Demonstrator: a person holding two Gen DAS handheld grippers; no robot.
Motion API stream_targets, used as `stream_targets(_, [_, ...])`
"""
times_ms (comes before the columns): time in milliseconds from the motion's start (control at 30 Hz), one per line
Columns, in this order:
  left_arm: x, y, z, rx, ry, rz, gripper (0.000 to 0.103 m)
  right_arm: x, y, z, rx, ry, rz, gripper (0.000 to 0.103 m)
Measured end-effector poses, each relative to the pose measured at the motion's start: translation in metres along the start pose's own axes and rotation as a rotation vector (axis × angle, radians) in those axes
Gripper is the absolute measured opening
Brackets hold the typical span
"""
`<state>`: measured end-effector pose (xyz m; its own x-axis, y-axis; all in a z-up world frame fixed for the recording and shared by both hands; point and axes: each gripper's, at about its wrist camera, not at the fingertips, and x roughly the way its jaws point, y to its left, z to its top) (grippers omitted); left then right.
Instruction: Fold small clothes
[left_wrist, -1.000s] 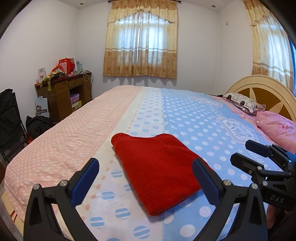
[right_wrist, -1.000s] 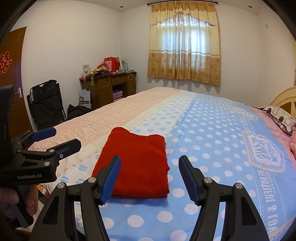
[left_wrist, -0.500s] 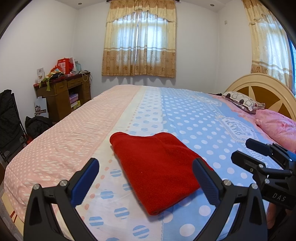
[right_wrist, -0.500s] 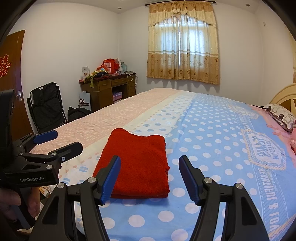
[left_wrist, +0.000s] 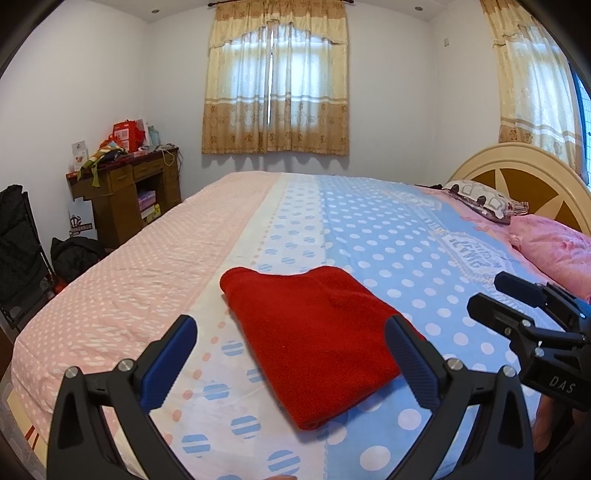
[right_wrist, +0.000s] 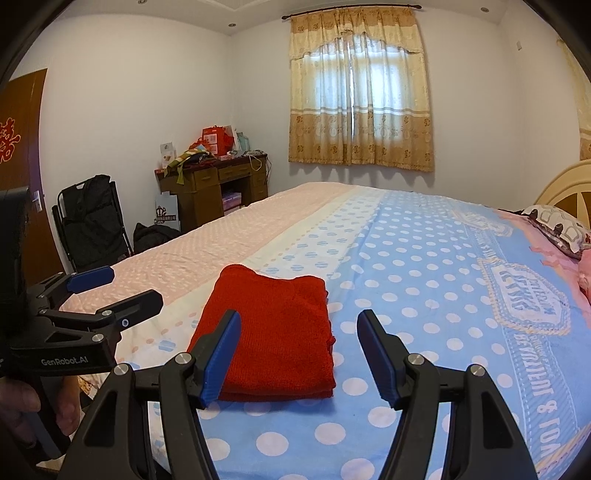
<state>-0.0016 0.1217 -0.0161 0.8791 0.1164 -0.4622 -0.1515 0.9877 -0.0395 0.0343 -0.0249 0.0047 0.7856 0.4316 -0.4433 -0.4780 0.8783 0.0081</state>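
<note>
Two claws, neither holding anything. Left wrist view: left claw (left_wrist: 290, 356) has its jaws spread wide, hovering above the near edge of the bed (left_wrist: 147, 273); red garment (left_wrist: 314, 332) lies flat ahead between the fingertips, folded into a neat rectangle, on the white and blue bands of the polka-dot sheet. Right claw (left_wrist: 517, 299) shows at the right edge, well off the cloth. Right wrist view: right claw (right_wrist: 299, 354) jaws apart, garment just past the left finger, layered edges visible at front. Fold looks finished, likely why both claws hang clear.
</note>
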Motion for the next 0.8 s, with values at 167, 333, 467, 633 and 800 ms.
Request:
stream_targets(167, [0.0,0.003,0.001,-0.012,-0.005,0.021,0.103,0.001,0.0,0.001,0.005,-0.001,0.001,0.066])
stream_targets(333, [0.003,0.007,0.003,-0.03,0.008,0.038,0.103,0.002,0.001,0.0,0.002,0.001,0.004,0.066])
stream_targets(467, [0.005,0.011,0.003,-0.044,0.018,0.052,0.103,0.002,0.004,-0.002,-0.006,0.003,0.009,0.066])
stream_targets(633, [0.006,0.019,0.004,-0.056,0.009,0.082,0.103,0.002,0.006,-0.004,-0.008,0.002,0.01,0.066])
stream_targets(800, [0.007,0.023,0.002,-0.041,-0.013,0.116,0.103,0.003,0.006,-0.005,-0.005,0.006,0.013,0.067])
